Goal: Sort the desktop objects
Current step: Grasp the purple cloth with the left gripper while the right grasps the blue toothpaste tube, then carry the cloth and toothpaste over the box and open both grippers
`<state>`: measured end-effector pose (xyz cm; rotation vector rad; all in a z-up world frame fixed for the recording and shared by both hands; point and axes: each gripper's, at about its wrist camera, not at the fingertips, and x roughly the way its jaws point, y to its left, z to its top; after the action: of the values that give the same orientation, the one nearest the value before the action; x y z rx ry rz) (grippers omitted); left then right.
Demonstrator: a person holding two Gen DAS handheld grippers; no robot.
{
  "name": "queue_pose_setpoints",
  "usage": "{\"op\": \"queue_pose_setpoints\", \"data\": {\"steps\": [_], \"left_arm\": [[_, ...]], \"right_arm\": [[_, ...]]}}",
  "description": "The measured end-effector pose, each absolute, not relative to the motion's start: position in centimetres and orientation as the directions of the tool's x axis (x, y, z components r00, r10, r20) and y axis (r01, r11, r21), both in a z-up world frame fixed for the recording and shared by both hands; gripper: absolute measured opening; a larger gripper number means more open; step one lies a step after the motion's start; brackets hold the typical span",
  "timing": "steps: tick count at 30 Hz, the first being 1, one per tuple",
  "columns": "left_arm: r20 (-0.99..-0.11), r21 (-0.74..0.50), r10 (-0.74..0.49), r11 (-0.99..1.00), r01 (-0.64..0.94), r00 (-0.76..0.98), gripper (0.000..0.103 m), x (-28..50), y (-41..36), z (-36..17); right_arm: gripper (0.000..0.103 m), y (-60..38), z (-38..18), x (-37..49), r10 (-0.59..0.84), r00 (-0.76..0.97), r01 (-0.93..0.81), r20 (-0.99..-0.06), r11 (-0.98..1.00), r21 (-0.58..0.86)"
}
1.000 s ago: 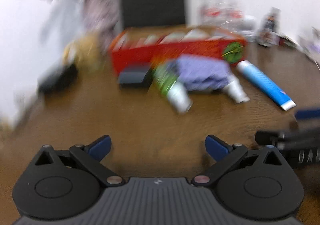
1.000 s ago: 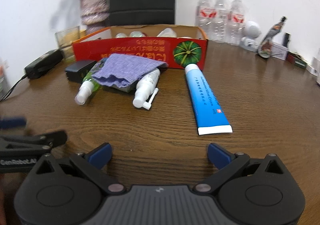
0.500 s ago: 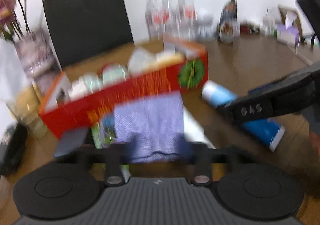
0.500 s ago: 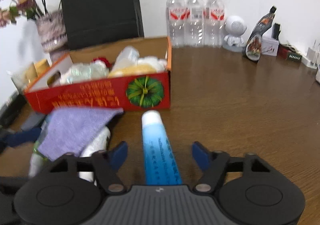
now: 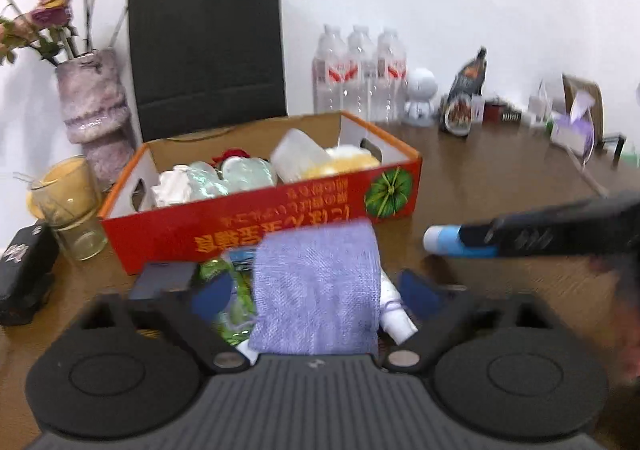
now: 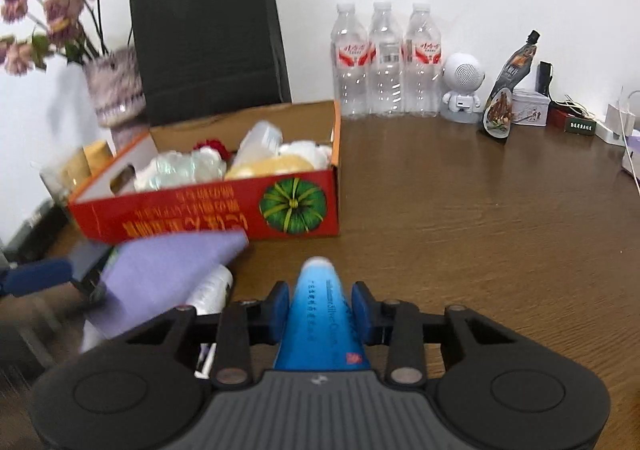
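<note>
My right gripper (image 6: 320,308) is shut on a blue tube (image 6: 320,322), its white cap pointing at the red cardboard box (image 6: 208,217). The tube also shows in the left wrist view (image 5: 452,242) under the right gripper's black finger. My left gripper (image 5: 316,292) is open, its blue pads either side of a purple cloth (image 5: 320,290). The cloth lies over a green spray bottle (image 5: 232,310) and a white spray bottle (image 5: 394,310). The cloth also shows in the right wrist view (image 6: 160,278).
The red box (image 5: 256,226) holds several items. A black paper bag (image 5: 204,49), a vase of flowers (image 5: 92,109), a glass (image 5: 68,205), three water bottles (image 6: 384,61) and a white figurine (image 6: 464,89) line the back. A dark charger (image 5: 164,278) lies by the box.
My right gripper has closed on the blue tube. My left gripper has moved in over the purple cloth and stands open around it. Both views have come closer to the box.
</note>
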<state>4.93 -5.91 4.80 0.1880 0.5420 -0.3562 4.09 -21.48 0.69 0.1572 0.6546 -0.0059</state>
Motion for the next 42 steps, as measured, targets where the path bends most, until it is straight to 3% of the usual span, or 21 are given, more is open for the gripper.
{"op": "queue_pose_setpoints", "data": {"steps": [1,2,3,6,8,10,16,18,20,22,23,27,32,38,42], "left_arm": [[-0.557,0.106,-0.261,0.919,0.379,0.789,0.077,5.5,-6.5,4.2],[-0.580,0.132,-0.239,0.916,0.380,0.778,0.076,6.1,-7.1,3.6],[-0.593,0.132,-0.230,0.918,0.375,0.771,0.070,6.6,-7.4,3.2],[-0.645,0.101,-0.211,0.929,0.355,0.735,0.018,7.9,-7.4,2.4],[-0.641,0.066,-0.228,0.935,0.349,0.733,0.010,7.6,-6.7,2.8],[-0.635,0.031,-0.247,0.939,0.343,0.732,0.008,7.4,-6.0,3.3],[-0.569,-0.141,-0.320,0.945,0.294,0.758,0.007,5.4,-1.8,5.8],[-0.538,-0.180,-0.347,0.938,0.298,0.768,0.007,4.6,-0.5,6.8],[-0.510,-0.198,-0.361,0.933,0.302,0.781,0.007,3.9,0.5,7.9],[-0.489,-0.207,-0.363,0.932,0.299,0.793,0.007,3.8,1.3,8.9],[-0.481,-0.213,-0.362,0.932,0.294,0.799,0.007,4.0,1.7,9.5],[-0.444,-0.237,-0.340,0.937,0.258,0.829,0.007,5.0,3.7,11.3],[-0.443,-0.221,-0.322,0.944,0.247,0.836,0.007,9.8,4.3,14.2],[-0.599,-0.096,-0.230,0.972,0.216,0.767,0.007,20.9,2.4,14.2],[-0.710,-0.066,-0.207,0.971,0.229,0.673,0.007,26.9,1.8,10.8]], "right_arm": [[0.025,-21.6,0.9,4.0,0.048,0.797,0.055,-0.602,0.987,0.150],[0.002,-21.6,1.1,3.8,0.051,0.802,0.050,-0.595,0.987,0.153],[0.003,-21.6,1.2,3.7,0.049,0.804,0.047,-0.593,0.988,0.144],[0.003,-21.6,1.5,3.3,0.040,0.809,0.037,-0.586,0.992,0.119],[0.003,-21.8,1.5,3.4,0.039,0.807,0.031,-0.589,0.994,0.108],[0.004,-22.1,1.2,3.9,0.043,0.791,0.025,-0.610,0.994,0.104],[0.025,-21.8,-0.7,4.9,0.032,0.762,0.019,-0.646,0.997,0.071],[0.042,-21.4,-0.9,4.9,0.042,0.757,0.002,-0.652,0.998,0.066],[0.050,-20.9,-1.6,5.5,0.045,0.734,-0.014,-0.677,0.999,0.051],[0.034,-20.5,-2.4,6.2,0.056,0.719,-0.030,-0.692,0.998,0.050],[0.031,-20.4,-2.6,6.4,0.059,0.719,-0.032,-0.692,0.998,0.053],[0.031,-20.5,-1.6,6.1,0.086,0.728,-0.035,-0.680,0.996,0.087],[0.031,-21.0,3.9,7.7,0.150,0.792,-0.042,-0.592,0.980,0.192],[0.031,-17.9,9.8,16.3,0.202,0.821,-0.091,-0.535,0.970,0.227],[0.031,-14.9,9.6,23.3,0.201,0.771,-0.105,-0.605,0.976,0.191]]}}
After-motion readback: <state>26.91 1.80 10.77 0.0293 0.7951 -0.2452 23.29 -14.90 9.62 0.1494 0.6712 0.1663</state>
